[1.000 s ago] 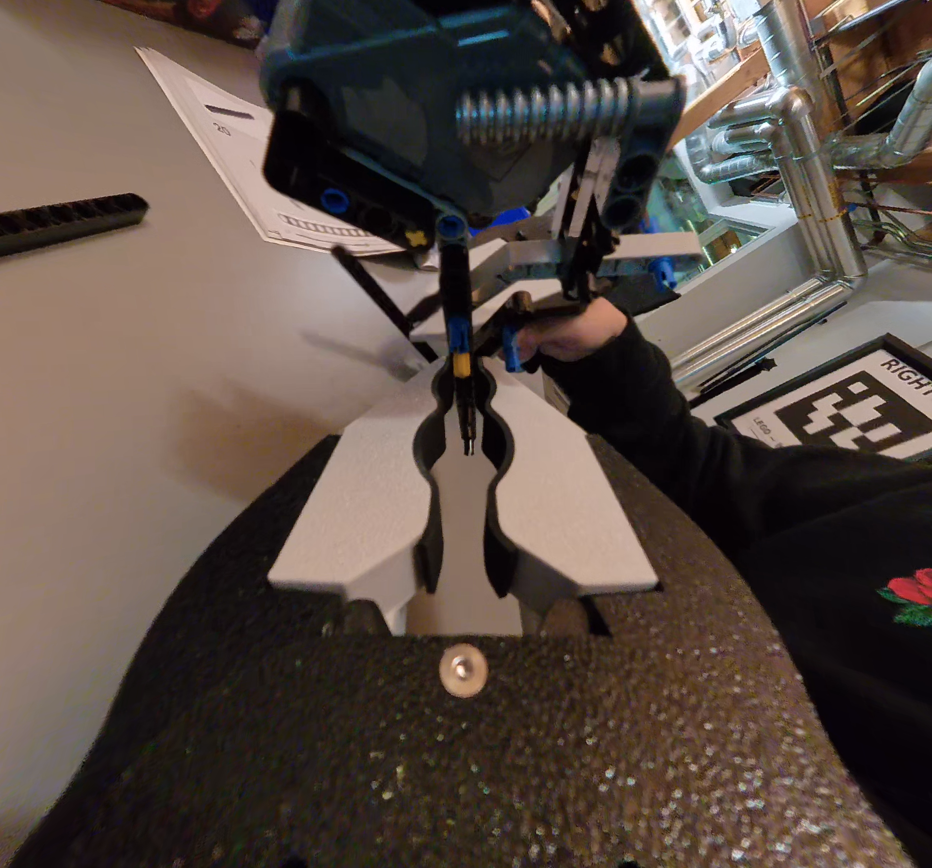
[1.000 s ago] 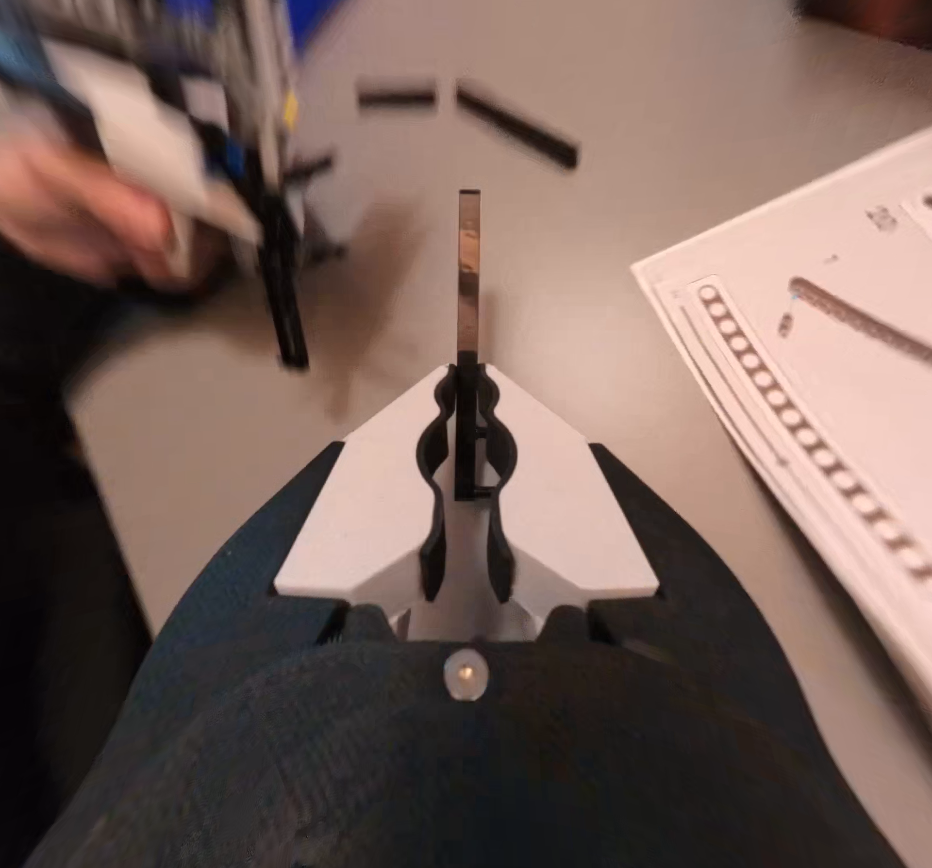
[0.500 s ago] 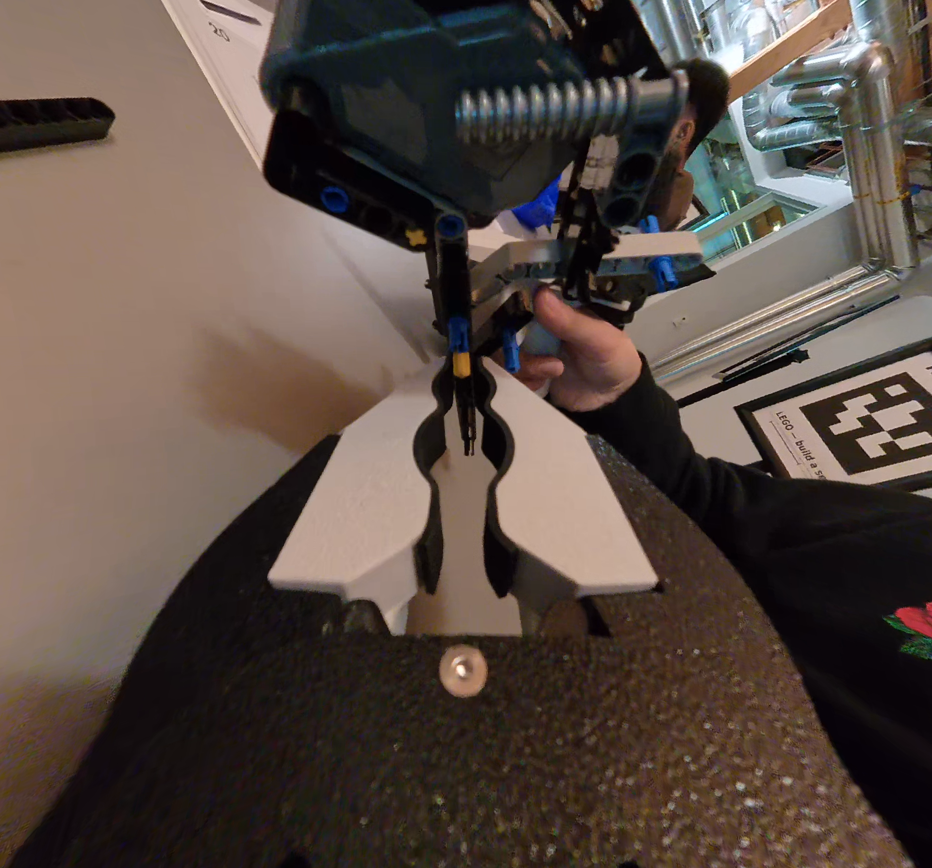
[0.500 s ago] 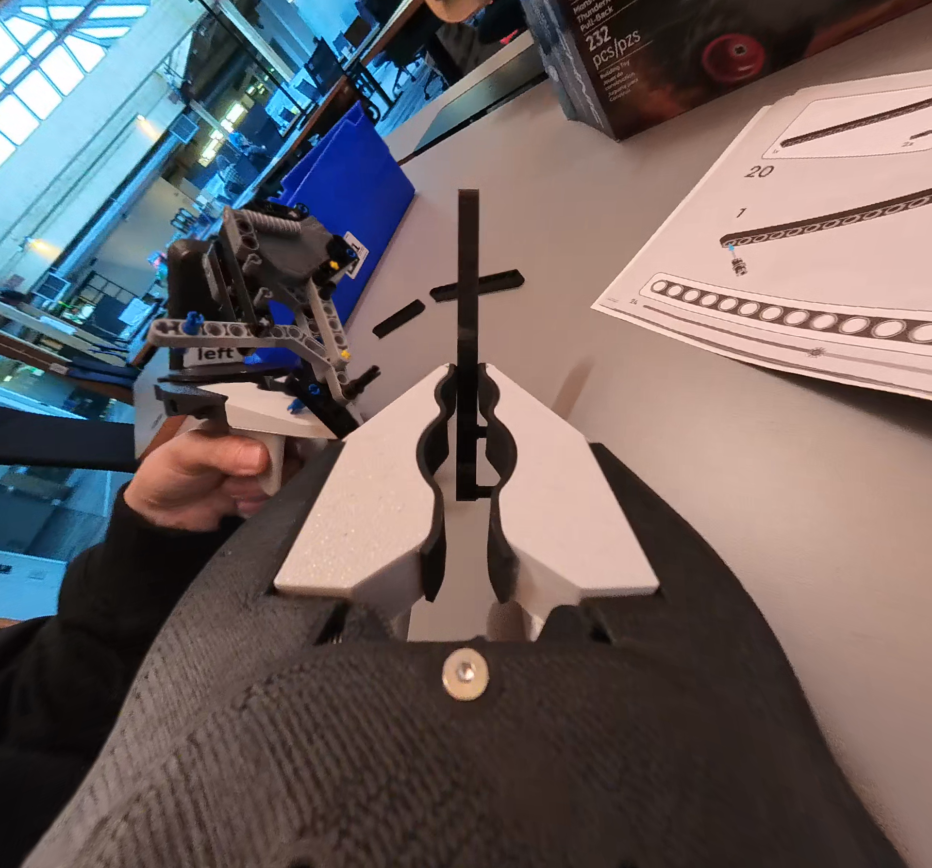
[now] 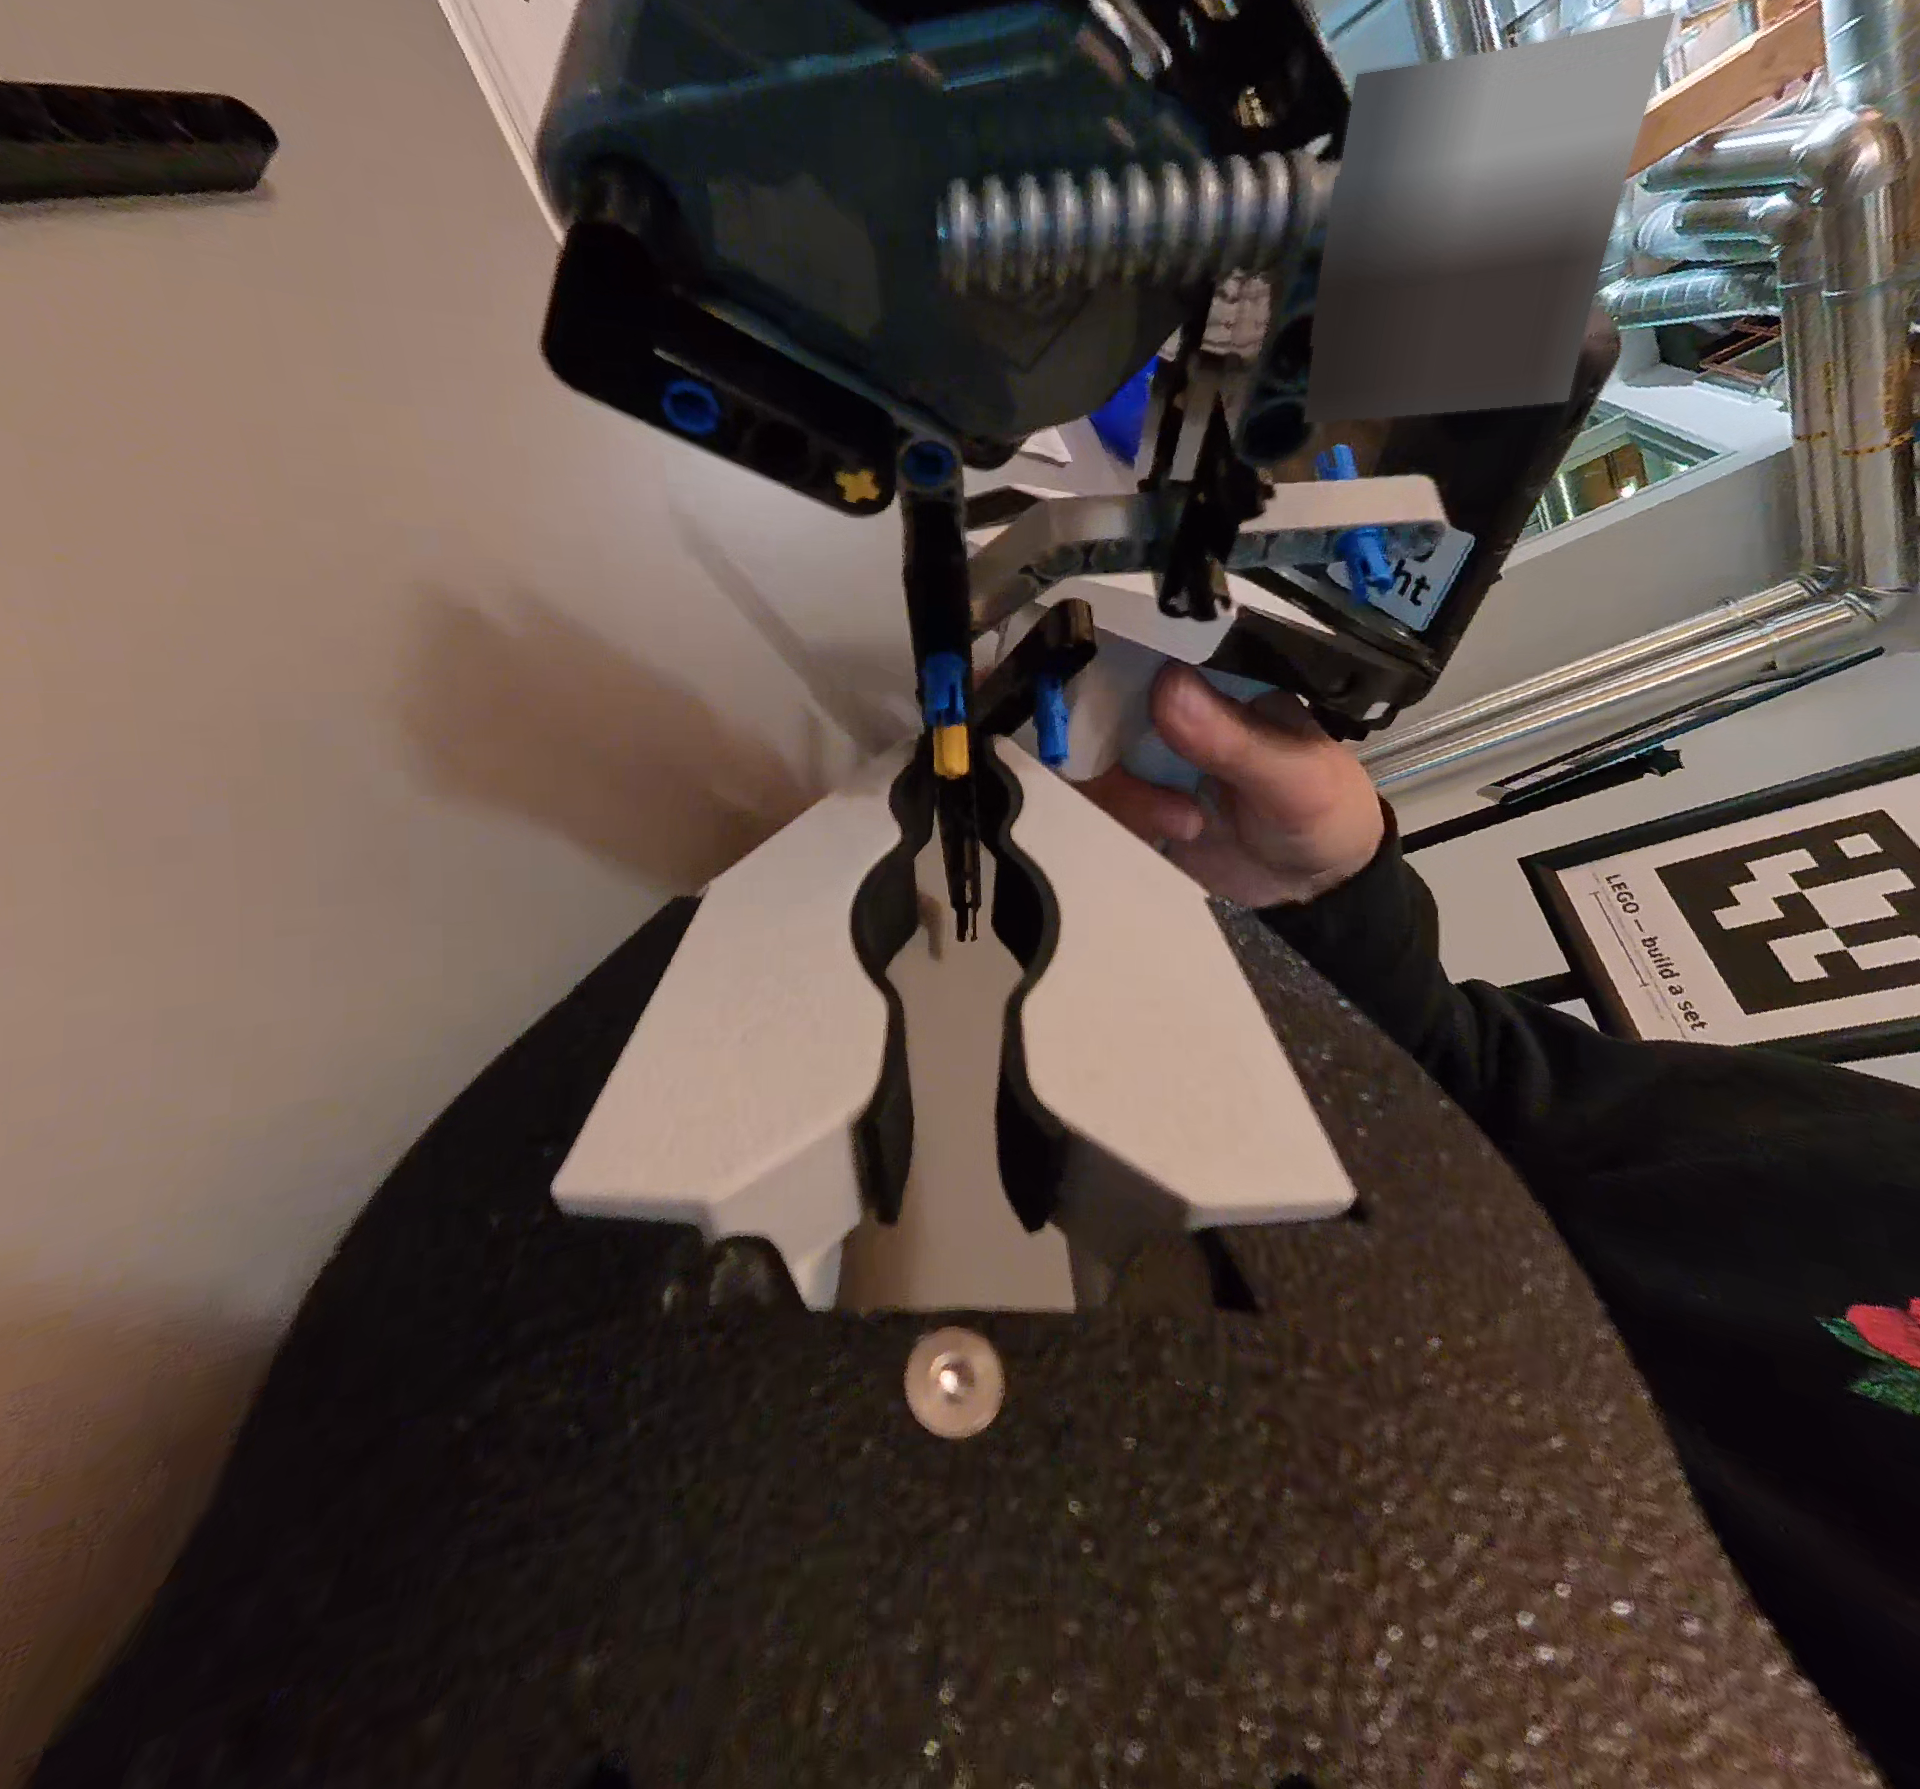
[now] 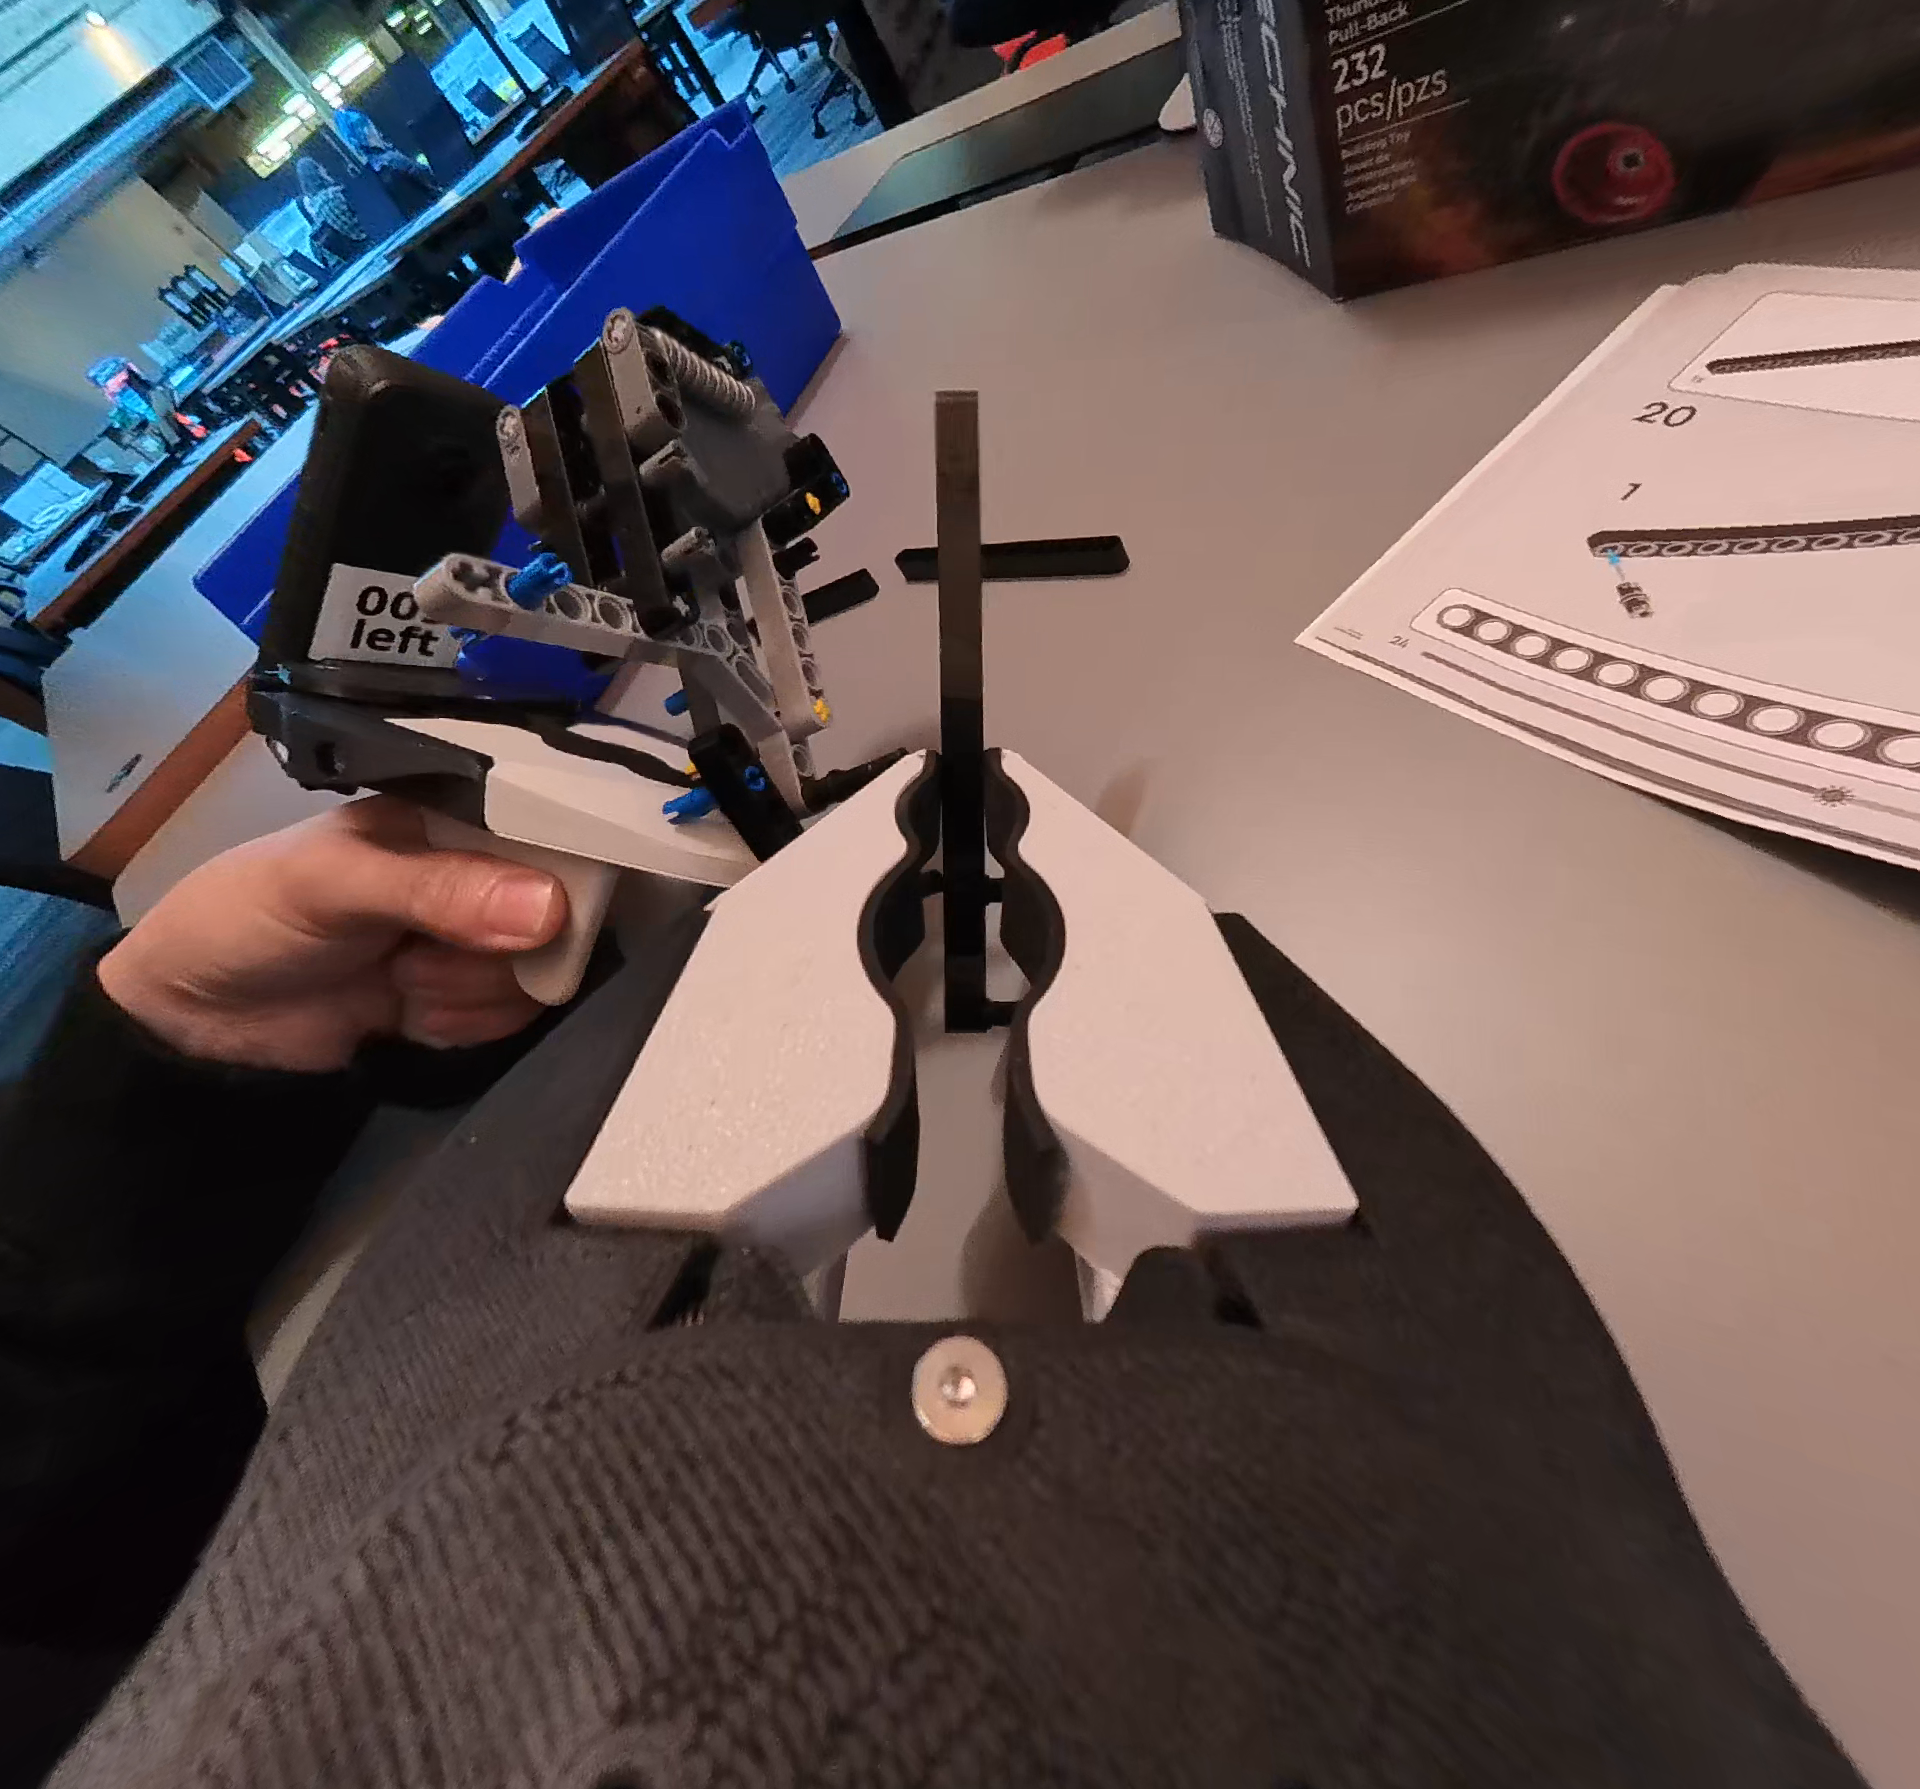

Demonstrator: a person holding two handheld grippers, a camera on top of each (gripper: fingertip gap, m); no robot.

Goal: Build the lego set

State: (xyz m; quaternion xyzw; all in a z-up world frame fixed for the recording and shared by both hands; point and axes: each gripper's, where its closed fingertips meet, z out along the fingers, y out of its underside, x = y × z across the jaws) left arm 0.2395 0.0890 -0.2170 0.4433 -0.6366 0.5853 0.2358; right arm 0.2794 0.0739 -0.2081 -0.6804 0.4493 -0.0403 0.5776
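My left gripper is shut on a thin black stalk of the part-built lego model, a dark block with a metal spring, grey beams and blue pins, held in the air. The model also shows in the right wrist view, held by the left gripper to the left of my right one. My right gripper is shut on a long black beam that stands straight up out of the fingers, close beside the model. The right gripper shows behind the model in the left wrist view.
The instruction booklet lies open on the grey table at right, the set's dark box behind it. Two loose black beams lie on the table beyond the grippers; one shows in the left wrist view. A blue bin stands at back left. My right fingertips sit around 5 centimetres from my left ones.
Both grippers have tilted up from the table and moved closer together. The model and the upright black beam now stand side by side. Both grips are unchanged.
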